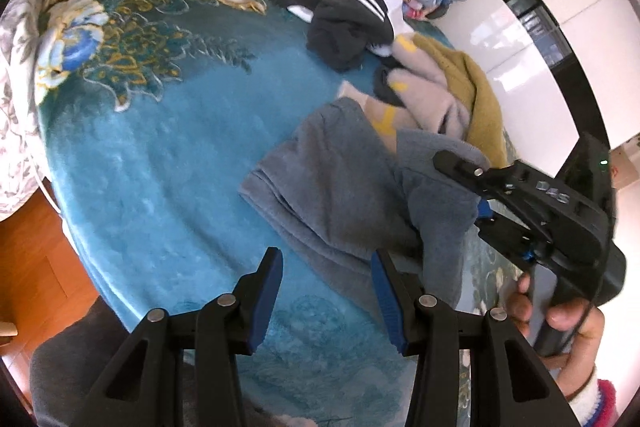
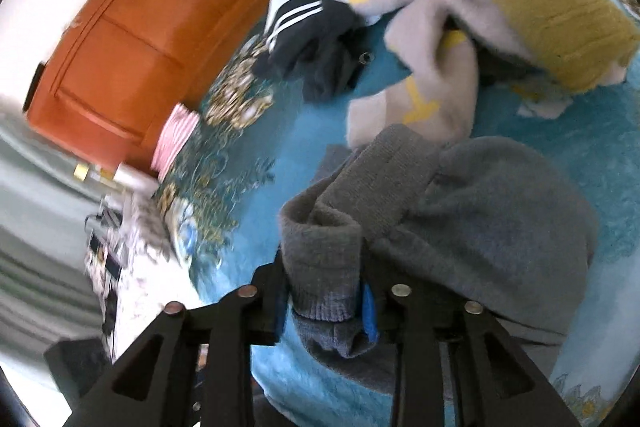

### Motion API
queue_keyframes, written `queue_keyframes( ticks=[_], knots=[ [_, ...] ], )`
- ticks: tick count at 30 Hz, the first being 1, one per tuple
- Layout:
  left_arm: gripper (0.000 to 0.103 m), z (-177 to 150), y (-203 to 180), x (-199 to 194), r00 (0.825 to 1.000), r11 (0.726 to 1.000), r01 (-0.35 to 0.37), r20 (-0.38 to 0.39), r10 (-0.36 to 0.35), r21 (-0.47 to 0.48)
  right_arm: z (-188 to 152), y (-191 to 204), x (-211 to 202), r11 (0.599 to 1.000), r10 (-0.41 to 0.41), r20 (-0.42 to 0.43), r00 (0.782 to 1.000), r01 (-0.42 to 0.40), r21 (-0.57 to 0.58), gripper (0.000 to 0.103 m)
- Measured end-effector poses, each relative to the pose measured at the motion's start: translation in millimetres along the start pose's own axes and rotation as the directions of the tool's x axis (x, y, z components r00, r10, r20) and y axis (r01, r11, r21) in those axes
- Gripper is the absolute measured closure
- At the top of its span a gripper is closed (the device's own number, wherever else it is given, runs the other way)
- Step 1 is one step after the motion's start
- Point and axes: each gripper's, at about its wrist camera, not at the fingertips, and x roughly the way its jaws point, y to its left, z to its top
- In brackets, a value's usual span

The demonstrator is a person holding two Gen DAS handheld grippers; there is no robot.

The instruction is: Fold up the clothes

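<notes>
On the blue bedspread [image 1: 160,167], right claw [image 2: 326,301] seemingly pinches the grey sweater [image 1: 340,195]; left claw [image 1: 328,299] spread, empty.

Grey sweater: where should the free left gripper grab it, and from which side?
Take the grey sweater by its loose folded edge nearest the left gripper, coming down from above onto the blanket. That edge lies flat and bare in front of the open jaws, while the right gripper has the ribbed cuff between its fingers, so pulling apart should spread the cloth.
</notes>
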Motion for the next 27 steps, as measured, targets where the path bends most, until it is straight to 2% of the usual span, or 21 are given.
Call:
queue_keyframes(
  ticks=[2, 5, 9, 12, 15, 20, 21, 24, 25, 27],
  knots=[
    [0.053, -0.6, -5.5, 8.6, 1.0, 1.0, -0.002, -0.021, 0.002, 0.015, -1.7, 0.3, -3.5, 0.999, 0.034, -0.016, 0.999, -0.035, -0.027, 0.055],
    [0.053, -0.3, -15.1, 21.5, 0.999, 0.999, -0.011, -0.051, 0.013, 0.041, -2.5, -10.8, -22.3, 0.997, 0.076, 0.002, 0.997, -0.076, -0.023, 0.052],
    [0.047, 4.2, -23.4, 37.2, 0.997, 0.999, 0.004, -0.08, 0.0, 0.046, 0.0, -46.4, -48.9, 0.992, 0.1, 0.05, 0.994, -0.104, 0.078, 0.048],
    [0.044, 9.4, -25.1, 56.1, 0.992, 1.0, 0.026, -0.123, -0.024, 0.012, -6.2, -83.1, -65.5, 0.977, 0.089, 0.086, 0.992, -0.104, 0.189, 0.048],
    [0.044, 15.2, -21.9, 75.3, 0.989, 0.999, 0.008, -0.148, -0.013, -0.035, -21.8, -115.4, -80.9, 0.962, 0.06, 0.097, 0.994, -0.083, 0.26, 0.048],
    [0.044, 28.9, -21.4, 90.3, 0.988, 0.986, 0.073, -0.123, -0.092, -0.149, -49.1, -156.1, -101.8, 0.944, 0.005, 0.085, 0.996, -0.032, 0.328, 0.048],
    [0.044, 31.2, -25.2, 94.4, 0.988, 0.988, 0.07, -0.128, -0.088, -0.14, -53.5, -163.3, -104.8, 0.94, -0.005, 0.083, 0.997, -0.024, 0.341, 0.048],
    [0.046, 34.0, -33.8, 102.8, 0.989, 0.994, 0.043, -0.138, -0.057, -0.103, -64.9, -184.4, -107.9, 0.92, -0.022, 0.072, 0.997, -0.007, 0.391, 0.048],
    [0.049, 34.2, -34.8, 104.6, 0.989, 0.994, 0.036, -0.138, -0.05, -0.1, -68.1, -189.2, -108.2, 0.915, -0.023, 0.07, 0.997, -0.007, 0.404, 0.048],
    [0.064, 35.7, -34.3, 108.4, 0.99, 0.994, 0.008, -0.139, -0.022, -0.105, -71.9, -195.5, -106.6, 0.905, -0.021, 0.065, 0.998, -0.009, 0.425, 0.048]
  ],
)
